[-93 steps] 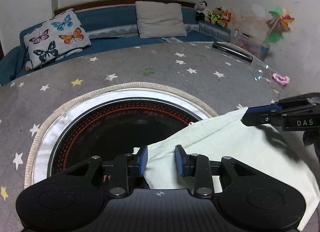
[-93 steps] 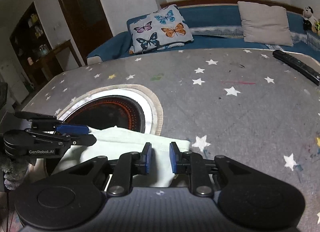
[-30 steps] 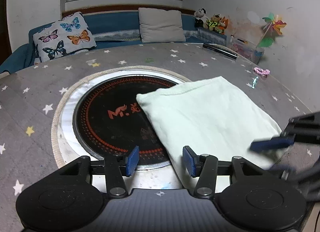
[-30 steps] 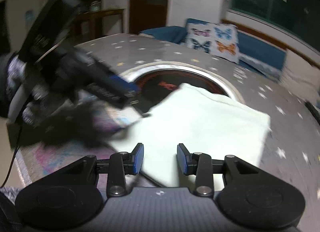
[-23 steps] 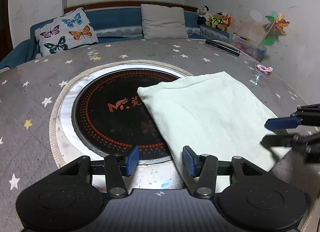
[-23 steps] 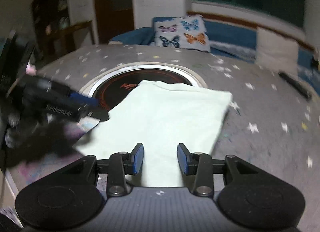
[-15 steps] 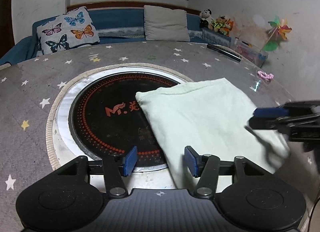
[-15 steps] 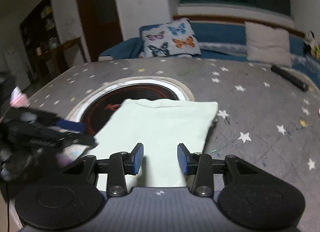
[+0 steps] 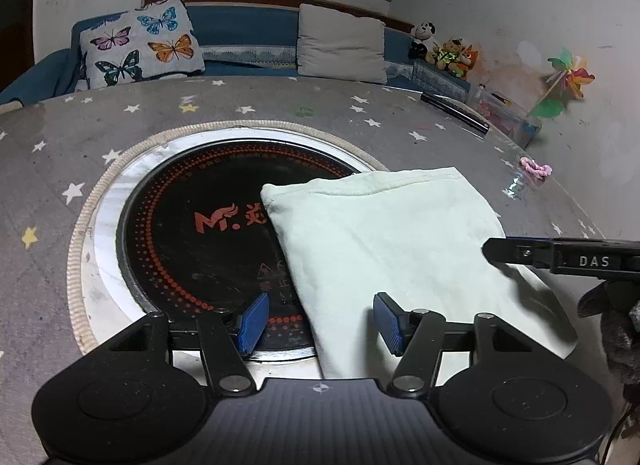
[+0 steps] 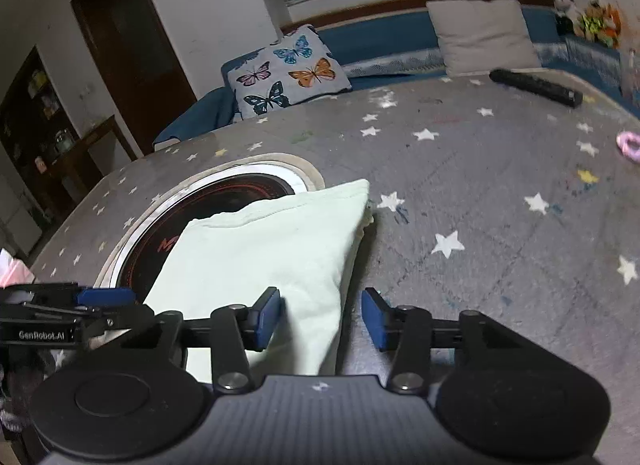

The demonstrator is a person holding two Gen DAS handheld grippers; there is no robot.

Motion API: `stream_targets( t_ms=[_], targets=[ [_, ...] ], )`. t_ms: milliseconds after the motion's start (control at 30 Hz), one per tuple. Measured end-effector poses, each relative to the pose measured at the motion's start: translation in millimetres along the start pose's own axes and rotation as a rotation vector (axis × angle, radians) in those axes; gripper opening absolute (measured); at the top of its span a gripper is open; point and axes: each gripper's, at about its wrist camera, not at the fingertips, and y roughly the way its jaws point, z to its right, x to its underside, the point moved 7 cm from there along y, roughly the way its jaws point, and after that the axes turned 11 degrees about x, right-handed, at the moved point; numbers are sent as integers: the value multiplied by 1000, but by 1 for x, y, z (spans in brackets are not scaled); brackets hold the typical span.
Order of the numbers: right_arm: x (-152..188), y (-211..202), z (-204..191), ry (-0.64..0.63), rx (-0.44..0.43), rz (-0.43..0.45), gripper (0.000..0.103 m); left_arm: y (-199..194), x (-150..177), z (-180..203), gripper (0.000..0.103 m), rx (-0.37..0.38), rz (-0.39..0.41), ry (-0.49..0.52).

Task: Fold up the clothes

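Observation:
A pale mint-green folded garment (image 9: 384,241) lies flat on the grey star-print table, partly over the black round cooktop (image 9: 208,225). It also shows in the right wrist view (image 10: 264,249). My left gripper (image 9: 320,323) is open and empty, above the garment's near left edge. My right gripper (image 10: 322,319) is open and empty, above the garment's near right edge. The right gripper reaches in from the right in the left wrist view (image 9: 560,257). The left gripper shows at the left in the right wrist view (image 10: 76,313).
A black remote (image 9: 454,111) lies at the far right of the table, with a pink hair tie (image 9: 536,167) and a clear box (image 9: 506,119) near the right edge. A blue sofa with a butterfly cushion (image 9: 138,47) and a grey cushion (image 9: 340,45) stands behind.
Both grippers let go of the garment, opened and drew back toward the near edge. The garment lies folded and still. The right gripper swung round to face along the table.

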Motion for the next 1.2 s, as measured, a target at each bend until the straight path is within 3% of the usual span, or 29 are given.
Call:
stream_targets(
  t_ms=[167,400,500,767,833,1000,1200],
  targets=[
    [2,11,3,88,-56,-28,46,5,1,3,54,13,-12,-8],
    [0,16,-4,85,-56,-31,43,11,2,6,39,31,-24,-27],
    [1,16,-6,85,-63,-41,37,11,1,7,38,30,-24,-31],
    [0,18,-6,102,-70,-36,40,14,-1,8,37,30,-22,-42],
    [1,18,-9,100,-67,-35,40,15,-1,8,24,30,-22,-41],
    [1,16,-9,131,-82,-37,19,13,-6,14,10,32,-14,-37],
    [-10,-1,2,163,-83,15,13,9,-28,40,8,57,14,17]
  ],
)
